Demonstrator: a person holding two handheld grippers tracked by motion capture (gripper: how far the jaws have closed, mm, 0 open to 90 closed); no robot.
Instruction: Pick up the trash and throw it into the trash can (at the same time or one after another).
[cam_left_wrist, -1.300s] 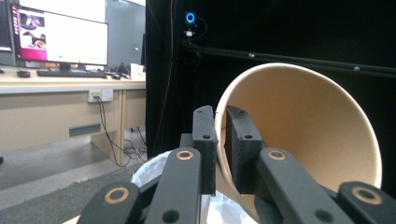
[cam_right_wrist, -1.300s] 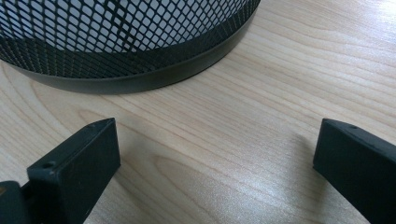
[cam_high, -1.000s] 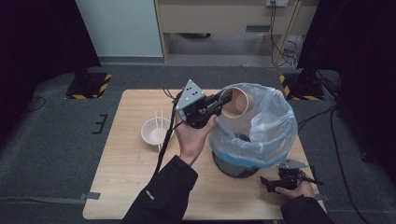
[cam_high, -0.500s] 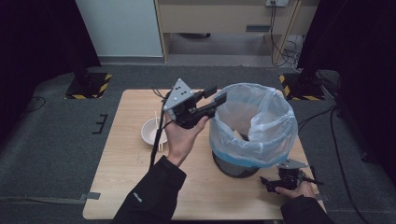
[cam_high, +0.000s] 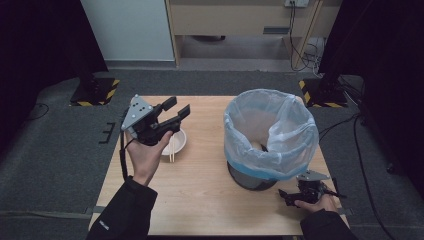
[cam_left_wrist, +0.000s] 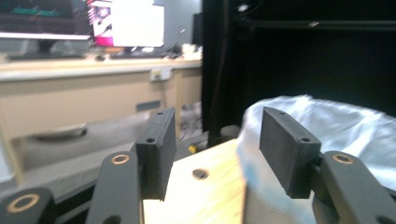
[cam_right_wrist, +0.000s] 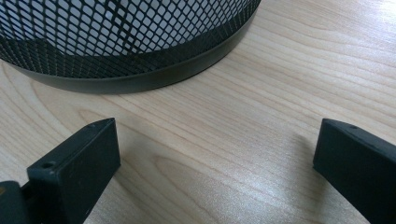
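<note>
We hold the left gripper (cam_high: 170, 114) at frame left above the white bowl (cam_high: 177, 140), its 2 jaws just opening and empty, while the right gripper (cam_high: 292, 194) rests wide apart, lower right beside the lined bin (cam_high: 270, 135).

— What am I looking at for a work surface?

— I see a light wooden table (cam_high: 200, 190) standing on grey carpet (cam_high: 55, 150).

— And what sits on it?

— I count a white bowl (cam_high: 177, 141) toward the left side, with pale chopsticks (cam_high: 171, 151) leaning over its near rim. On the right half stands a black mesh bin (cam_high: 250, 178) lined with a translucent blue bag (cam_high: 272, 132); its base ring rests flat on the wood. My right gripper (cam_high: 292, 196) lies on the table at the near right corner, just beside the bin.
</note>
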